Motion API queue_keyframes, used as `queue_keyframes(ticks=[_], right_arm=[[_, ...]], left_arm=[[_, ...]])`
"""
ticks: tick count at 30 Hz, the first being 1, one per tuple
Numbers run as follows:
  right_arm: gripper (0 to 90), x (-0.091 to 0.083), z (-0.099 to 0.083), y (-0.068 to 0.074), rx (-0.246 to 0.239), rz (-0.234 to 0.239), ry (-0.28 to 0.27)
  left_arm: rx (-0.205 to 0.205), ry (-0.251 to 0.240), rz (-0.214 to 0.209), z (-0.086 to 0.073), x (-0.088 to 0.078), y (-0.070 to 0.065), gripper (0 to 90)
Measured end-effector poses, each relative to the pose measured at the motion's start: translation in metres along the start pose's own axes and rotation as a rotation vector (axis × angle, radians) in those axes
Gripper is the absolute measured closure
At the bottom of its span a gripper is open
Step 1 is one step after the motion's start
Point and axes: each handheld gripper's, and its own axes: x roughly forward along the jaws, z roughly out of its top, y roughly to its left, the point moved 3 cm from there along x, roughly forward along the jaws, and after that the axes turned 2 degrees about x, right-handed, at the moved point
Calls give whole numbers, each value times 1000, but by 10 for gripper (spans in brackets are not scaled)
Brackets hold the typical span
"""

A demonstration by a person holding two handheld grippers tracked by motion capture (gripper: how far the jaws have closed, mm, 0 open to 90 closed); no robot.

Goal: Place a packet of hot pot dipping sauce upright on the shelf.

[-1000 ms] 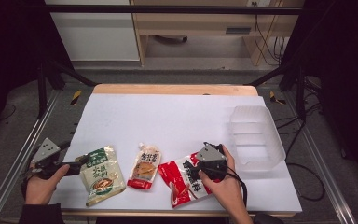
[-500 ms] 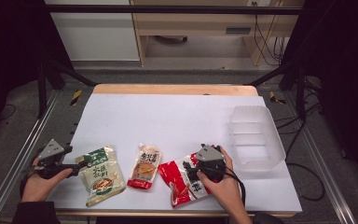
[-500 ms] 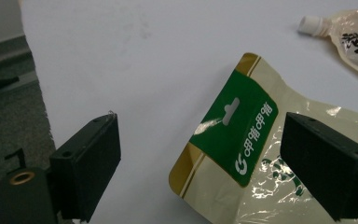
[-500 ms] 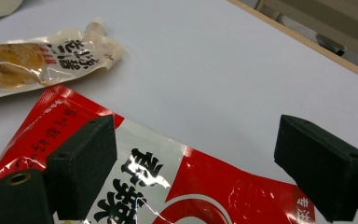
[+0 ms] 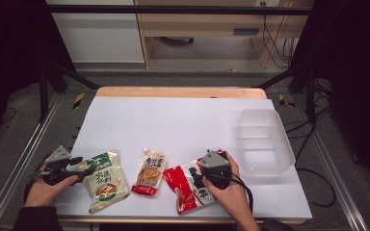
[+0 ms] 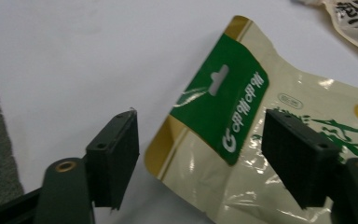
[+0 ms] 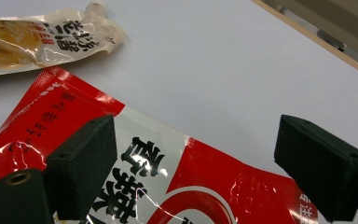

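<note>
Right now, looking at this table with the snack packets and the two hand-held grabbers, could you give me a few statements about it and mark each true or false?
1. Three packets lie on the table. True.
2. The clear plastic tub holds the red packet. False: the tub is empty and the red packet lies on the table beside it.
3. The left gripper has the green-topped packet between its jaws. True: the jaws have just been closing, and the pads do not press on it yet.
4. The right gripper is clamped shut. False: its jaws stand wide apart over the red packet.
5. The spouted orange pouch lies between the other two packets. True.
</note>
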Motion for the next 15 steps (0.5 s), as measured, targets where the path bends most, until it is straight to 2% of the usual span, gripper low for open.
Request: queue_keyframes(ticks=[2,5,6,9,12,15], right_arm=[[133,0,0,0,-1,-1,4],[134,0,-1,0,-6,-5,11],[133,0,-1,1,-20,-12,14],[133,-1,-1,2,-27,-15,16],[133,-2,0,3,-41,-18,19],[134,-1,0,3,-42,-18,22]], left_arm=[[0,0,-16,0,-1,-3,309],[14,-2,-12,-1,-6,-7,317],[4,-18,-22,-2,-12,-10,352],[9,-13,-43,-3,-17,-17,372],[22,14,-67,-5,-19,-25,393],[18,41,-75,-8,-13,-23,445]])
